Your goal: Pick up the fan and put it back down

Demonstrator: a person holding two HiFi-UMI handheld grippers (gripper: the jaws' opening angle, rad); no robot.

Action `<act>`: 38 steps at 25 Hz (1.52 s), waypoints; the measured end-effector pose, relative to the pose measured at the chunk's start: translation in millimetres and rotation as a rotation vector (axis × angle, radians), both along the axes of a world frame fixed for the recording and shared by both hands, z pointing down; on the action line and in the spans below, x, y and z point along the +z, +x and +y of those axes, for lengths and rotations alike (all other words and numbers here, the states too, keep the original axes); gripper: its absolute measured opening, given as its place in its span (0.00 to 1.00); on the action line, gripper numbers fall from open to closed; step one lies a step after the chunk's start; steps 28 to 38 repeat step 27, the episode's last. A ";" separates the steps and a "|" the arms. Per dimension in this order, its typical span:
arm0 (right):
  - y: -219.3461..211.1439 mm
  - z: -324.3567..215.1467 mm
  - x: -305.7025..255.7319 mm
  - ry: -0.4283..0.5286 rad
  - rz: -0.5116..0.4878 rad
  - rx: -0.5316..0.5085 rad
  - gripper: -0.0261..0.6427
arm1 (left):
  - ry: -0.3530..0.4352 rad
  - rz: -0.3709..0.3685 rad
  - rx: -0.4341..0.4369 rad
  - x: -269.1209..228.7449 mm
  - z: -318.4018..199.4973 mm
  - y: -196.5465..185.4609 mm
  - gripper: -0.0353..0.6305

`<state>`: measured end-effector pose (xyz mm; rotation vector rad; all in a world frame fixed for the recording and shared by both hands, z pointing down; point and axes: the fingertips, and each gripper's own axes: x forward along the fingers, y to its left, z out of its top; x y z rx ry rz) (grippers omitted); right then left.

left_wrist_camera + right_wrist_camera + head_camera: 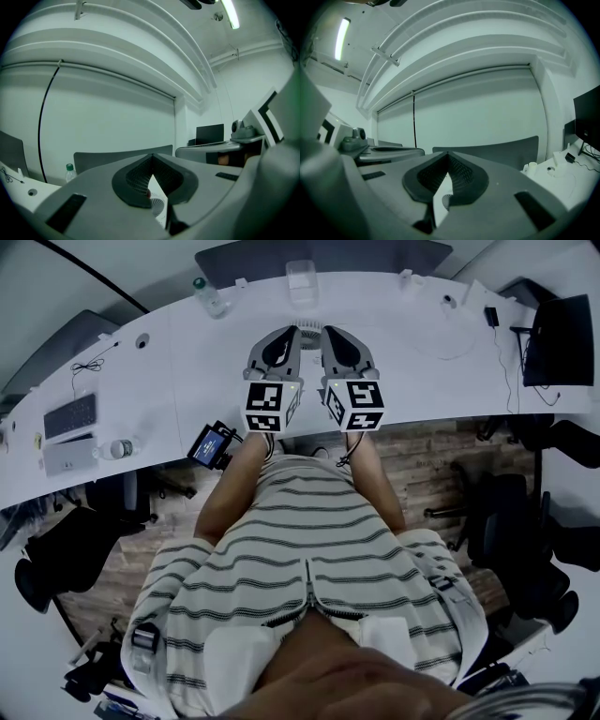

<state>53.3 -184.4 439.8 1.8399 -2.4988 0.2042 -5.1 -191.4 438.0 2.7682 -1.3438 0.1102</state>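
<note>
head view: the fan stands on the white desk near its far edge, just beyond both grippers' tips. the left gripper and the right gripper sit side by side, each with its jaws closed on nothing. a bottle stands left of the fan.

White fan, white desk, striped shirt, green-capped bottle
</note>
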 end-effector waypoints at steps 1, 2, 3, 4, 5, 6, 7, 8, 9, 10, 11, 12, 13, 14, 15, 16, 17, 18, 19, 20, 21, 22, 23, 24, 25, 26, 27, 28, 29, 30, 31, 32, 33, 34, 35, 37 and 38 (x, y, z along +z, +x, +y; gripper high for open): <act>-1.0 0.4 0.0 -0.001 0.002 -0.002 0.06 | 0.000 0.000 0.000 -0.2 0.2 -0.3 0.06; -2.0 0.7 -0.1 -0.002 0.004 -0.003 0.06 | 0.001 0.001 0.000 -0.5 0.4 -0.6 0.06; -2.7 0.9 -0.1 -0.002 0.005 -0.004 0.06 | 0.001 0.000 0.000 -0.7 0.7 -0.7 0.06; -3.3 1.2 0.1 -0.002 0.005 -0.004 0.06 | 0.002 0.000 0.000 -0.7 1.1 -0.9 0.06; -3.9 1.6 0.5 -0.003 0.006 -0.004 0.06 | 0.001 -0.001 0.000 -0.5 1.5 -1.0 0.06; -4.4 2.1 0.8 -0.005 0.006 -0.005 0.06 | 0.001 -0.001 0.000 -0.4 2.0 -1.1 0.06; -4.9 2.6 0.8 -0.006 0.008 -0.005 0.06 | 0.000 0.000 0.001 -0.3 2.3 -1.3 0.06; -5.2 3.0 0.4 -0.006 0.009 -0.005 0.06 | 0.000 0.001 0.001 -0.4 2.4 -1.5 0.06; -5.4 3.1 -0.3 -0.005 0.011 -0.005 0.06 | 0.000 0.001 0.001 -0.5 2.3 -1.7 0.06; -5.7 3.1 -1.0 -0.004 0.013 -0.005 0.06 | -0.001 0.001 0.001 -0.5 2.1 -1.9 0.06; -5.8 2.9 -1.4 -0.003 0.014 -0.004 0.06 | -0.002 0.001 0.001 -0.2 1.8 -2.0 0.06; -6.0 2.6 -1.4 -0.003 0.016 -0.004 0.06 | -0.002 0.002 0.001 0.2 1.5 -2.0 0.06; -6.2 2.4 -1.2 -0.003 0.018 -0.003 0.06 | -0.002 0.002 0.001 0.5 1.4 -2.0 0.06; -6.6 2.4 -0.9 -0.004 0.019 -0.003 0.06 | -0.001 0.003 0.002 0.7 1.6 -2.0 0.06; -7.1 2.9 -0.8 -0.006 0.019 -0.004 0.06 | 0.000 0.003 0.003 0.8 2.1 -2.0 0.06; -7.7 3.9 -1.0 -0.006 0.020 -0.005 0.06 | 0.000 0.002 0.004 0.8 2.9 -2.0 0.06; -8.3 4.9 -1.7 -0.006 0.022 -0.006 0.06 | 0.000 0.001 0.005 0.6 3.5 -2.0 0.06; -8.7 5.6 -2.4 -0.005 0.023 -0.006 0.06 | 0.000 0.001 0.005 0.4 3.8 -2.1 0.06; -8.8 5.9 -2.9 -0.003 0.024 -0.006 0.06 | -0.001 0.001 0.004 0.2 3.7 -2.3 0.06; -8.8 5.9 -3.1 -0.002 0.025 -0.005 0.06 | -0.001 0.001 0.003 0.1 3.4 -2.4 0.06; -8.5 5.6 -3.1 -0.002 0.025 -0.004 0.06 | -0.001 0.002 0.003 0.1 3.1 -2.5 0.06; -8.2 5.5 -2.9 -0.003 0.025 -0.003 0.06 | -0.001 0.002 0.003 0.2 3.1 -2.6 0.06; -7.9 5.5 -2.7 -0.003 0.025 -0.003 0.06 | -0.001 0.002 0.003 0.6 3.3 -2.8 0.06; -7.8 5.7 -2.4 -0.003 0.025 -0.001 0.06 | -0.001 0.001 0.003 1.1 3.6 -3.0 0.06; -7.8 5.8 -2.2 -0.002 0.026 0.000 0.06 | -0.001 0.001 0.003 1.5 3.8 -3.3 0.06; -7.8 6.0 -2.1 -0.002 0.026 0.002 0.06 | -0.001 0.000 0.003 1.8 3.9 -3.6 0.06; -7.9 6.1 -2.0 -0.001 0.027 0.003 0.06 | -0.001 0.000 0.004 2.2 4.1 -3.9 0.06; -7.9 6.1 -2.0 -0.001 0.027 0.003 0.06 | -0.001 0.000 0.004 2.2 4.1 -3.9 0.06; -7.9 6.1 -2.0 -0.001 0.027 0.003 0.06 | -0.001 0.000 0.004 2.2 4.1 -3.9 0.06; -7.9 6.1 -2.0 -0.001 0.027 0.003 0.06 | -0.001 0.000 0.004 2.2 4.1 -3.9 0.06; -7.9 6.1 -2.0 -0.001 0.027 0.003 0.06 | -0.001 0.000 0.004 2.2 4.1 -3.9 0.06; -7.9 6.1 -2.0 -0.001 0.027 0.003 0.06 | -0.001 0.000 0.004 2.2 4.1 -3.9 0.06; -7.9 6.1 -2.0 -0.001 0.027 0.003 0.06 | -0.001 0.000 0.004 2.2 4.1 -3.9 0.06; -7.9 6.1 -2.0 -0.001 0.027 0.003 0.06 | -0.001 0.000 0.004 2.2 4.1 -3.9 0.06; -7.9 6.1 -2.0 -0.001 0.027 0.003 0.06 | -0.001 0.000 0.004 2.2 4.1 -3.9 0.06; -7.9 6.1 -2.0 -0.001 0.027 0.003 0.06 | -0.001 0.000 0.004 2.2 4.1 -3.9 0.06; -7.9 6.1 -2.0 -0.001 0.027 0.003 0.06 | -0.001 0.000 0.004 2.2 4.1 -3.9 0.06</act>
